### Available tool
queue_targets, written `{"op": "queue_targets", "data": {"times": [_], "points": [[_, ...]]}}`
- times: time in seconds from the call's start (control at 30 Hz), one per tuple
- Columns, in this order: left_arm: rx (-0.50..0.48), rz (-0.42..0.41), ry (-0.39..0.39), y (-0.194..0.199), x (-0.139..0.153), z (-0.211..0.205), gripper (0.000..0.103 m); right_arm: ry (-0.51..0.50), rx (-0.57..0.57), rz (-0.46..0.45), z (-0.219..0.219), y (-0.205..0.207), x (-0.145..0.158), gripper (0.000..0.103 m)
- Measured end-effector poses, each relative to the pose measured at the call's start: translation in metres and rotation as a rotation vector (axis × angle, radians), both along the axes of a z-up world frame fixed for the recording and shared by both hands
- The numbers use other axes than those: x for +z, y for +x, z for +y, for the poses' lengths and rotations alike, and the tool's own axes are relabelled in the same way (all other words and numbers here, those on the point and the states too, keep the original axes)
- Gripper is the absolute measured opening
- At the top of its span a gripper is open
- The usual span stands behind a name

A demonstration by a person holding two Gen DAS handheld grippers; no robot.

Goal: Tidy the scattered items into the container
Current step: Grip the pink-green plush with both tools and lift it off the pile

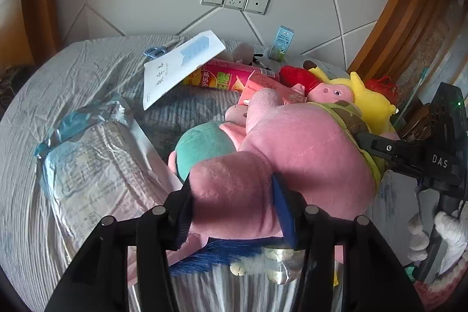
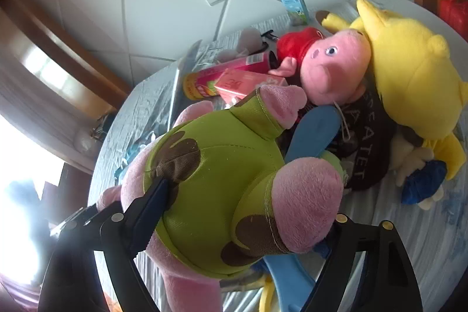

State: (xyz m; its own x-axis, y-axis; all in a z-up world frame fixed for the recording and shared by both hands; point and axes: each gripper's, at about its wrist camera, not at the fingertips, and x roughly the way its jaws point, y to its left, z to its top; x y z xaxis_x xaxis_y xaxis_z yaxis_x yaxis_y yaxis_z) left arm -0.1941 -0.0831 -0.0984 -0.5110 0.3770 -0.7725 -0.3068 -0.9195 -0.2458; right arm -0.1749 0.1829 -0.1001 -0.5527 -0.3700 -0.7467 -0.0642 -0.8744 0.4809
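A big pink plush (image 1: 292, 148) in green and brown shorts (image 2: 216, 177) is held between both grippers above the bed. My left gripper (image 1: 234, 209) is shut on one of its pink limbs. My right gripper (image 2: 242, 224) is shut on its green-clad lower body; in the left wrist view the right gripper (image 1: 409, 157) reaches in from the right. Behind it lie a smaller pink pig plush (image 2: 333, 63), a yellow plush (image 2: 409, 72), a red chip can (image 1: 225, 78) and a pink box (image 2: 248, 84). No container is visible.
A white paper sheet (image 1: 178, 63), blue scissors (image 1: 155, 51) and a crinkled plastic pack (image 1: 96, 160) lie on the grey bedsheet (image 1: 35, 113). A small milk carton (image 1: 282, 43) stands by the tiled wall. A blue item (image 2: 313, 133) and dark garment (image 2: 368, 142) lie underneath.
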Motion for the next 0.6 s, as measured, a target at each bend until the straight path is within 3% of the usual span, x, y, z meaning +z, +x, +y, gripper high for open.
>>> {"op": "queue_targets", "data": {"times": [0.3, 0.6], "points": [[0.038, 0.06, -0.012, 0.047, 0.027, -0.033, 0.048, -0.002, 0.056, 0.056, -0.032, 0.041, 0.023, 0.082], [0.227, 0.089, -0.065, 0.102, 0.043, -0.046, 0.049, -0.017, 0.245, 0.12, -0.052, 0.053, 0.036, 0.082]]}}
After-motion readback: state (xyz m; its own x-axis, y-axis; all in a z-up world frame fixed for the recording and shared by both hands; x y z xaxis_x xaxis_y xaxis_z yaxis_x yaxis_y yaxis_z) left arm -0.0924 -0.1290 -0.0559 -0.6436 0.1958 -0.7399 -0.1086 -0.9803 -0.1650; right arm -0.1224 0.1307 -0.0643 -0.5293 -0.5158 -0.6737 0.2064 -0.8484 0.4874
